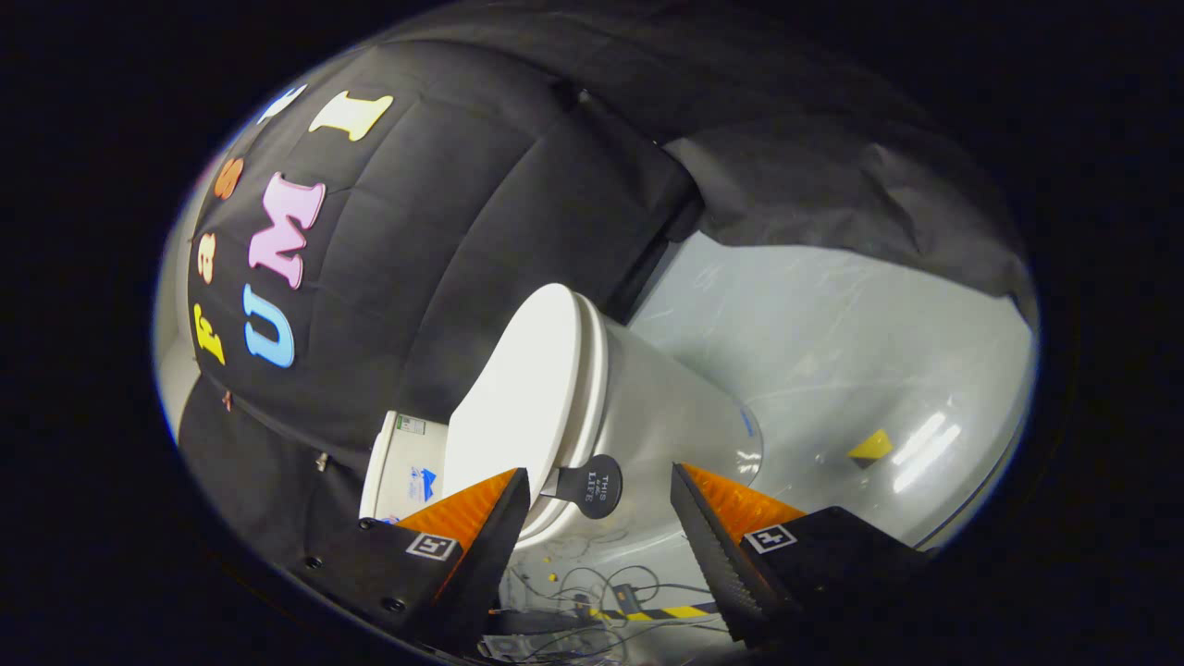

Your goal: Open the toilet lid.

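Toilet lid [518, 398] shut; tongs [599, 504] spread wide around its handle tab [592, 485].

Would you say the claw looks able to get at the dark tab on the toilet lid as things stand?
Probably yes. The claw is open, and the dark tab on the edge of the closed toilet lid sits just ahead between its fingers, with nothing between them.

Claw [599, 495] spread wide, the closed toilet lid's [518, 398] round handle tab [592, 486] between its fingers.

Gripper [599, 518] rolled sideways, fingers spread wide apart, holding nothing
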`<state>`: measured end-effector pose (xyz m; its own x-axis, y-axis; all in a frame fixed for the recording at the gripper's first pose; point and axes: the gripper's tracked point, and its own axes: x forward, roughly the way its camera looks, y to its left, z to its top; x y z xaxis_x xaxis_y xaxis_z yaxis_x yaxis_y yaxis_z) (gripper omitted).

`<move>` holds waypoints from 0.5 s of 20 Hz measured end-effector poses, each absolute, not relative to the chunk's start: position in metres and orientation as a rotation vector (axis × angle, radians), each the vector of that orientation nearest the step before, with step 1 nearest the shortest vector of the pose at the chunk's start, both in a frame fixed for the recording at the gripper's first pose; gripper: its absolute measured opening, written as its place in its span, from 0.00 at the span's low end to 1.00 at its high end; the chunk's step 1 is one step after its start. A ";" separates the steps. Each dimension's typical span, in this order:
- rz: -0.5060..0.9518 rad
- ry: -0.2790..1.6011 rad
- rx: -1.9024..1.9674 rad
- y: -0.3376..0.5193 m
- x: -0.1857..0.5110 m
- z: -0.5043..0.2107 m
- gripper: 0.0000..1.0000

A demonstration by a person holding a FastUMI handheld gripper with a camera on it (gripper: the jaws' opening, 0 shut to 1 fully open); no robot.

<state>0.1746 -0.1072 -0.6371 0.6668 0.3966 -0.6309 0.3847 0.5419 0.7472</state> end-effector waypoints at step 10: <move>0.038 0.931 1.209 -0.094 0.191 -0.652 0.09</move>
<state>0.1909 -0.0937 -0.6522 0.6439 0.4866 -0.5904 0.4367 0.3999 0.8058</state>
